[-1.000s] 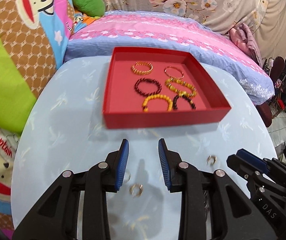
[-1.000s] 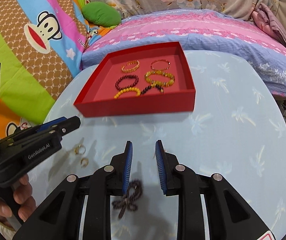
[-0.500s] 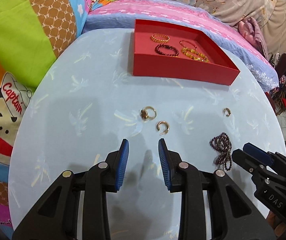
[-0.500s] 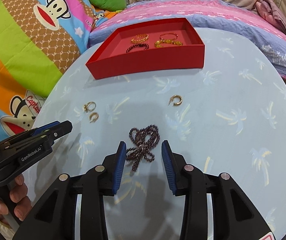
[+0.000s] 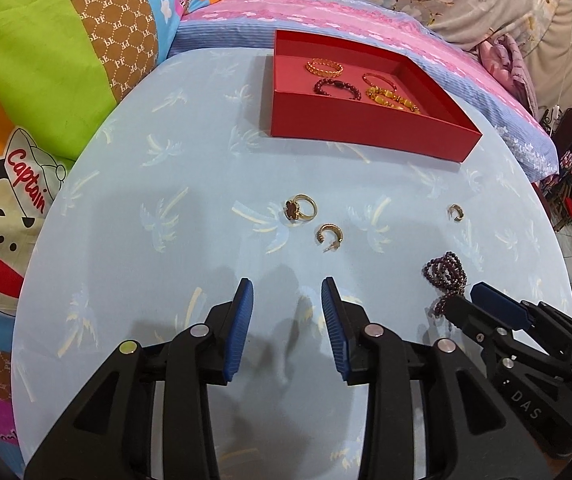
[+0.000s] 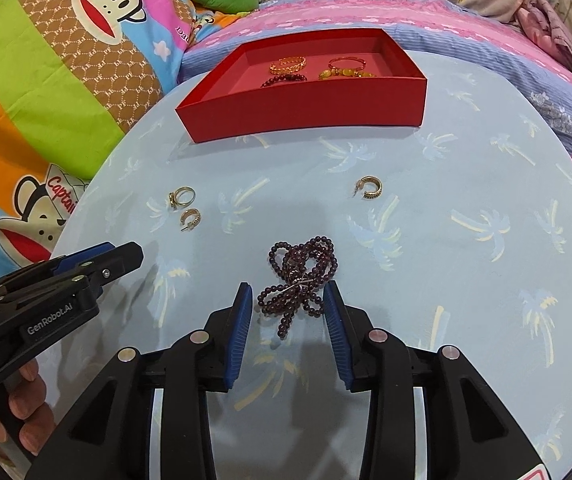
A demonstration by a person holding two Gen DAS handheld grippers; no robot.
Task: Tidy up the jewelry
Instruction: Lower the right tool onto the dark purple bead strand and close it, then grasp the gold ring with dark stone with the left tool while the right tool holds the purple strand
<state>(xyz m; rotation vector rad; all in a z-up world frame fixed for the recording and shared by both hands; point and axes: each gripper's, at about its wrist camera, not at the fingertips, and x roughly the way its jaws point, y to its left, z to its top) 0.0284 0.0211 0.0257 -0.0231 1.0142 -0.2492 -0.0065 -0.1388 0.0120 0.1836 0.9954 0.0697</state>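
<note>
Dark bead strand [image 6: 298, 276] lies bundled on the table [image 6: 466, 280], its lower loops between my right gripper [image 6: 288, 312] fingers, jaws spread, nothing held. I'd close low on the knot so no loop slips. Left gripper [image 5: 286, 324] also spread, empty. Loose: one ring [image 5: 301, 209], two hoop earrings [image 5: 329, 236] [image 5: 456, 213]. Red tray [image 6: 306, 114] beyond: four bracelets visible.

Bracelets [image 6: 318, 70] in tray [image 6: 306, 112] (rings [image 6: 181, 196] before it).
</note>
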